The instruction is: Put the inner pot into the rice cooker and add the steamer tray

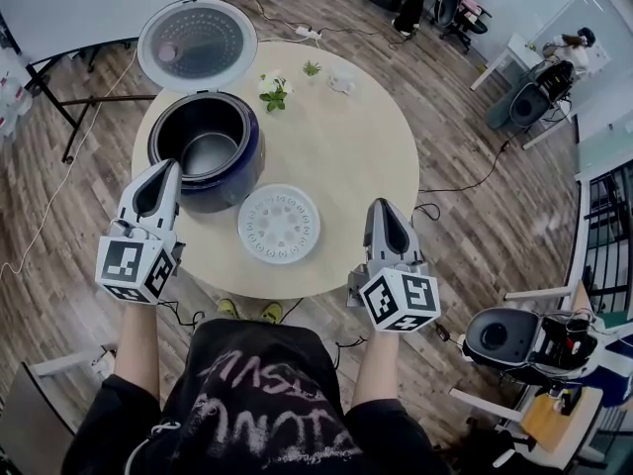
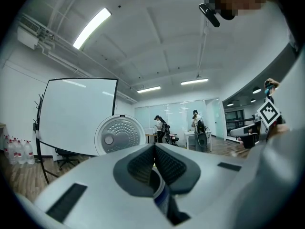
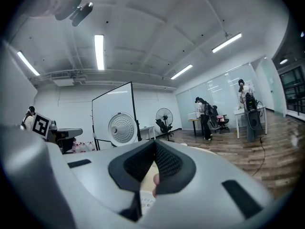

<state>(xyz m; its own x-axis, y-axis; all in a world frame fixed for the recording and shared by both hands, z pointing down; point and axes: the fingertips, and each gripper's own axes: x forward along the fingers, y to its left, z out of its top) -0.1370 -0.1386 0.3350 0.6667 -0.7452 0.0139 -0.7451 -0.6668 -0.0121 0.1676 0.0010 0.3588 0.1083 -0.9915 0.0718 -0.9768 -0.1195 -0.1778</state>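
The rim of the dark blue rice cooker point(image 1: 244, 178) is partly covered by the white left gripper point(image 1: 170, 168). In the right gripper view, the white perforated steamer tray point(image 3: 147, 202) is mostly hidden.

Your two grippers flank the steamer tray at the near edge of the table.

Your left gripper point(image 1: 173, 168), jaws together, points at the near left side of the dark blue round rice cooker point(image 1: 243, 171). Its silver-lined lid point(image 1: 198, 43) stands open and the dark inner pot point(image 1: 208, 152) sits inside. The white perforated round steamer tray point(image 1: 279, 224) lies flat on the pale wooden round table point(image 1: 341, 156), just beside the cooker. Your right gripper point(image 1: 379, 207), jaws together, is to the tray's right.
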